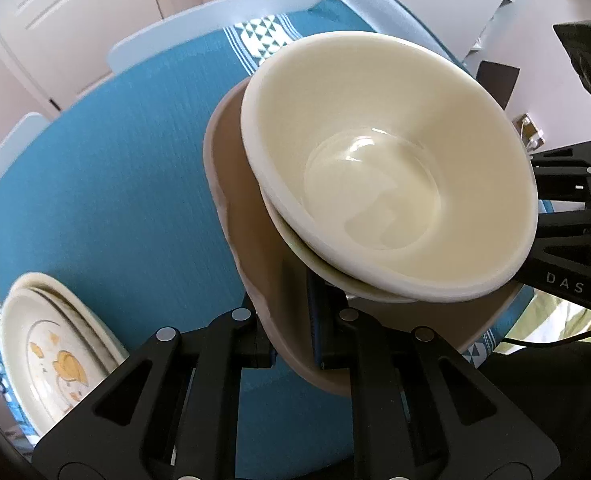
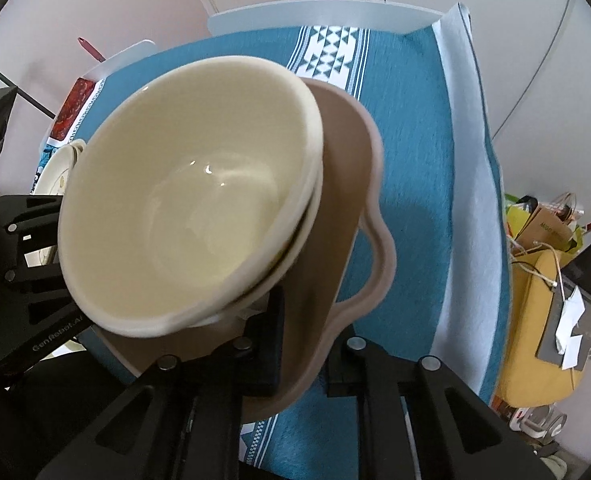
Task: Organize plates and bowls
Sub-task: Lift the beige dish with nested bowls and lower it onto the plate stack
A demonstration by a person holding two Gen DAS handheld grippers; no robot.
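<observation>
Two claws, left claw [image 1: 293, 344] and right claw [image 2: 301, 356], pinch tan plate [image 1: 251, 248] rim; stacked bowls [image 1: 387, 168] tilted.

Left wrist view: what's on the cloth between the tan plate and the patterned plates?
Nothing. In the left wrist view, only bare teal tablecloth lies between the tan plate, held with the cream bowls on it, and the patterned plates at lower left.

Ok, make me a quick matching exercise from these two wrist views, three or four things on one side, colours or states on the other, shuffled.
Column one:
1. top bowl
2. wavy-rimmed tray
3. tablecloth
4. left gripper

Column two:
A. teal
B. cream, nested in another bowl
C. clamped on the tray's rim
D. brownish-pink, under the bowls

Pairs: 1-B, 2-D, 3-A, 4-C
</observation>
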